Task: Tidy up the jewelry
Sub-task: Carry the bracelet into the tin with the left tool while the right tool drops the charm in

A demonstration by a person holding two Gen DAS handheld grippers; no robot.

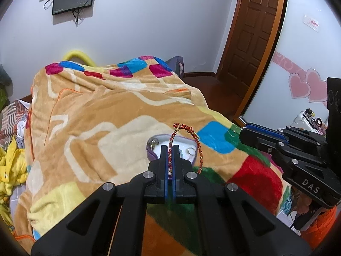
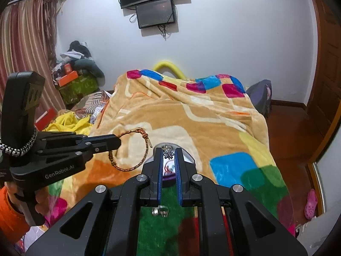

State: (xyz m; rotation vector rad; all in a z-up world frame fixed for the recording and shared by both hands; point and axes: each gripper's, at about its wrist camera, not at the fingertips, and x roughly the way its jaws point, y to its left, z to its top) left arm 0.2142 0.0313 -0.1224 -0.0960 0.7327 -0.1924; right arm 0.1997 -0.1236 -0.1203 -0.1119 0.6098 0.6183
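Two grippers clamped: left gripper (image 1: 170,149) on bracelet (image 1: 192,140), right gripper (image 2: 168,152) on silver ornament (image 2: 168,154); tray (image 1: 151,152) mostly hidden.

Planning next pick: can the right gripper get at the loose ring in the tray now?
Probably not yet. The right gripper is shut on a silver flower charm, so its jaws are occupied; the ring itself lies uncovered in the tray.

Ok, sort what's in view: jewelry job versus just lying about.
Job:
- braided cord bracelet, pinched in left gripper
- silver flower charm, pinched in right gripper
- heart-shaped jewelry box

Lying about:
- blanket
- yellow cloth
- pink shoe
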